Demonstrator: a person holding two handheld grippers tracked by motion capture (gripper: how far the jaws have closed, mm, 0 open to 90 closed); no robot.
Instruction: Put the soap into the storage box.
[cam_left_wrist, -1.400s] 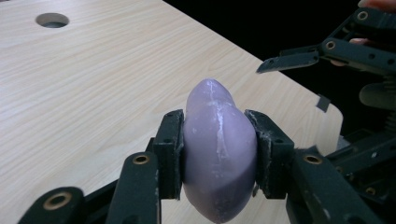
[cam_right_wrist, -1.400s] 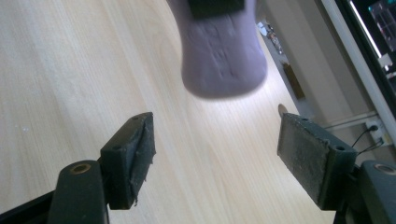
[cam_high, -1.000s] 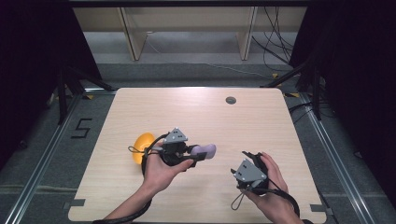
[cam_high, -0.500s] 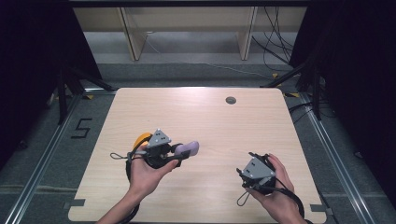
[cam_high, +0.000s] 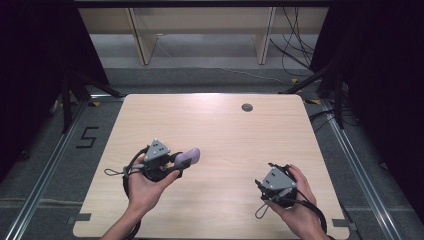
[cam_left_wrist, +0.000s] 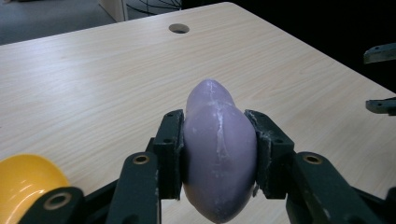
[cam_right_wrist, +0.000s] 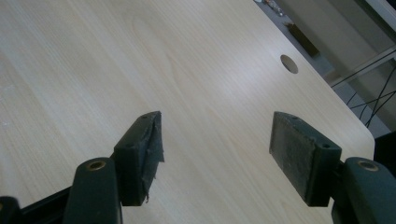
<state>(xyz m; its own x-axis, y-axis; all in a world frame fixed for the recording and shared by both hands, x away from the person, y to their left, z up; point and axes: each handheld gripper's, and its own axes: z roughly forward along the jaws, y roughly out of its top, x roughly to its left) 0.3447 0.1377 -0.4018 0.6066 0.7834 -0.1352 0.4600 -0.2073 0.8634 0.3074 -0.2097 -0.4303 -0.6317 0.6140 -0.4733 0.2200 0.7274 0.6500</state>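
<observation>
Pale wooden tabletop (cam_high: 235, 135): left claw (cam_left_wrist: 219, 154) clamped across smooth, rigid-looking, probably light purple object (cam_left_wrist: 218, 149) at widest middle; right claw (cam_right_wrist: 219, 154) open, empty.

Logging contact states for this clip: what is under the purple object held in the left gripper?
The purple object is clamped in the left gripper. Bare wooden table shows around it; the patch directly under it is covered. A yellow object sits beside the gripper.

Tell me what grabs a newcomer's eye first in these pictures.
A purple eggplant-shaped toy sits clamped in the left hand-held gripper, above the wooden table's near left part. A yellow bowl's rim peeks in beside it, and the right hand-held gripper is open over bare wood.
</observation>
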